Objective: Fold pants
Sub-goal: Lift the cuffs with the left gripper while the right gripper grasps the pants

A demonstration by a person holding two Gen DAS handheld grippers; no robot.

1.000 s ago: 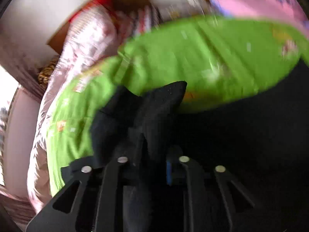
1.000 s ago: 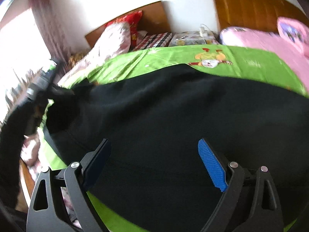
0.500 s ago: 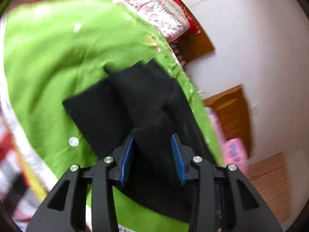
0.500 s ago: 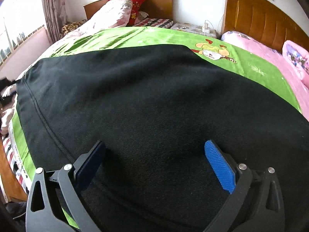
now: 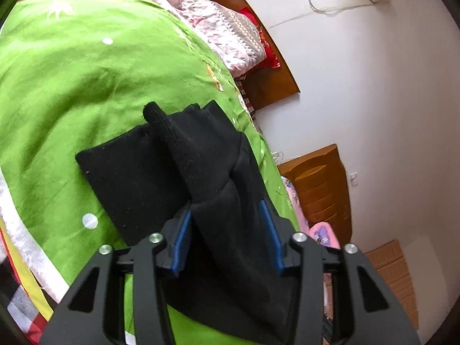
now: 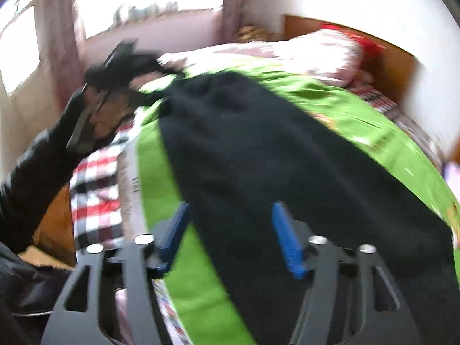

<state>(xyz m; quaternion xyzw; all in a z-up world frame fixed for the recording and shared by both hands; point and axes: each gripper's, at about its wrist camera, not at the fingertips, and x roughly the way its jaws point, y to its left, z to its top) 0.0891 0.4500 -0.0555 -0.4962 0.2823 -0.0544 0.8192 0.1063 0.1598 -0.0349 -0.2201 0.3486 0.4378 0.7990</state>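
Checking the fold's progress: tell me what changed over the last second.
The left gripper swung round with its bunched end of the black pants; its jaws loosened. The right gripper, wide open before, has been closing over the pants' edge. The pants remain on the green bedspread.

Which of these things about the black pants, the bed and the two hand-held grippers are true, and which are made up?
1. The pants are black. True.
2. The sheet under the pants is blue. False: it is green.
3. A bunched fold of the pants sits between the pads of the left hand-held gripper. True.
4. The pants lie on a wooden floor. False: they lie on the bed.
5. The right hand-held gripper hangs over the edge of the pants, with black cloth between its blue pads. True.
6. The headboard is white. False: it is brown wood.
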